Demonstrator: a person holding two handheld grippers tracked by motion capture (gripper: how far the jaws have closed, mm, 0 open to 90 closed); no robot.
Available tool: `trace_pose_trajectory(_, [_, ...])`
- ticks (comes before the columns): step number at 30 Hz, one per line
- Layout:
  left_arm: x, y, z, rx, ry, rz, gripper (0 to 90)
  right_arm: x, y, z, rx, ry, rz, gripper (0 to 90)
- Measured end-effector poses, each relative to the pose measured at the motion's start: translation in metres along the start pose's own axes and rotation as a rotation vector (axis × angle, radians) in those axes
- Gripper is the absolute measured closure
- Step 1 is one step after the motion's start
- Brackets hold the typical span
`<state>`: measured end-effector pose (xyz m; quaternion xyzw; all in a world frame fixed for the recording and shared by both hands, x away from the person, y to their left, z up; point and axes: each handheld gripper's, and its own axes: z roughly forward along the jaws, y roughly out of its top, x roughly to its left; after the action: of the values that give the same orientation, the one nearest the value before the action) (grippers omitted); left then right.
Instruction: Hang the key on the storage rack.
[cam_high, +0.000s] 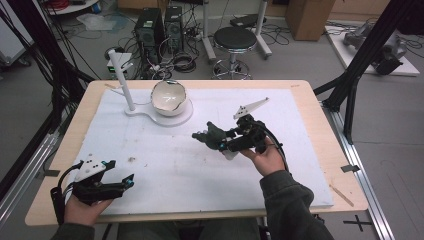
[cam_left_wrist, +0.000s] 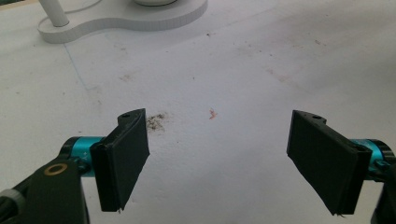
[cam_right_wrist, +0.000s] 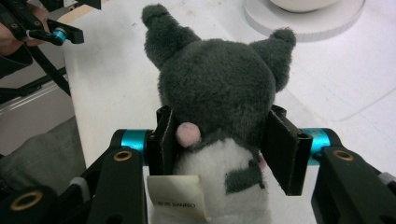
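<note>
High view: right gripper (cam_high: 214, 137) holding the plush toy (cam_high: 216, 134) clear above the white mat (cam_high: 175, 165), short of the bowl (cam_high: 169, 98) on its stand (cam_high: 131, 80); left gripper (cam_high: 121, 181) resting at the near left corner.

Left gripper view: jaws standing wide apart over bare mat, gripping nothing.

Right gripper view: pads clamping the plush toy's neck, sewn tag (cam_right_wrist: 178, 196) hanging down.

Judging progress: pickup apparently done, and placing probably remaining, perhaps into the bowl.
</note>
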<state>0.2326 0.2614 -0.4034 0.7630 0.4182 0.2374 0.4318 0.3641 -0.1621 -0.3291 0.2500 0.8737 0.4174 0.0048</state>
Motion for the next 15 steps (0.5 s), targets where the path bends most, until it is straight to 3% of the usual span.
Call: trace_pose_trajectory(15, [0.001, 0.000, 0.000, -0.004, -0.002, -0.006, 21.0, 0.005, 0.038, 0.006, 0.007, 0.035, -0.052, 49.3])
